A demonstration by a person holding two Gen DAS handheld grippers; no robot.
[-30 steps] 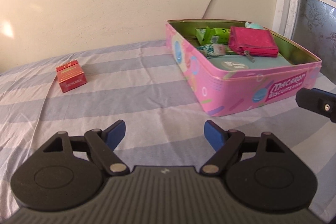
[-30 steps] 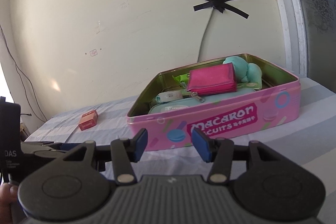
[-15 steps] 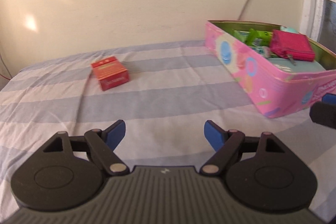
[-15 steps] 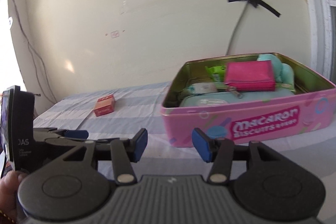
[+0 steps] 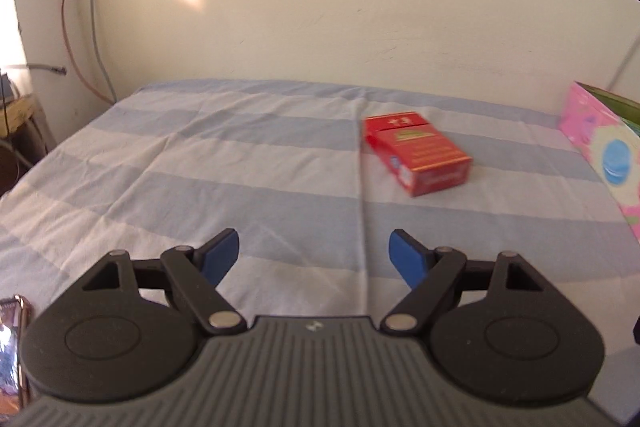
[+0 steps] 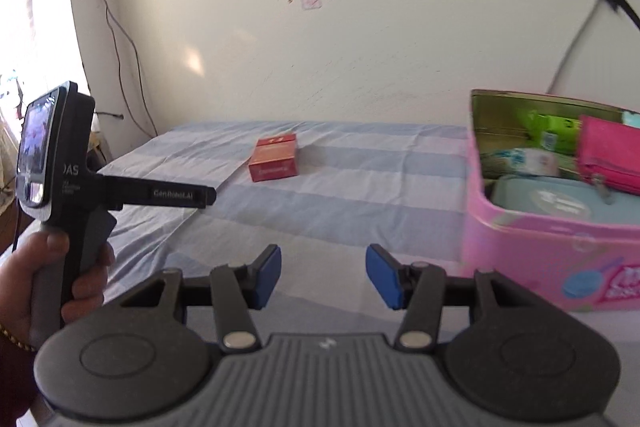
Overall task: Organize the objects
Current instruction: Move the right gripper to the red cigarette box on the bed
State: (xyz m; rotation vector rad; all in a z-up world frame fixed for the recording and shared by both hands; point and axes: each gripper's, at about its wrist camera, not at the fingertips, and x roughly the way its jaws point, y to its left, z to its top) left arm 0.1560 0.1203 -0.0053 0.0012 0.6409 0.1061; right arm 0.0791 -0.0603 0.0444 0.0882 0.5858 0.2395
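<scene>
Red rectangular cardboard box (image 5: 416,157) lies flat ahead-right of our left gripper (image 5: 314,253), long axis slanting away; fingers spread, empty. Right gripper (image 6: 323,275), likewise spread, sits farther.

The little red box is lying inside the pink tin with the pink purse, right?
Not quite. The red box is lying out on the striped sheet, apart from the pink tin, not inside it. The pink purse is in the tin. The right wrist view shows both.
</scene>
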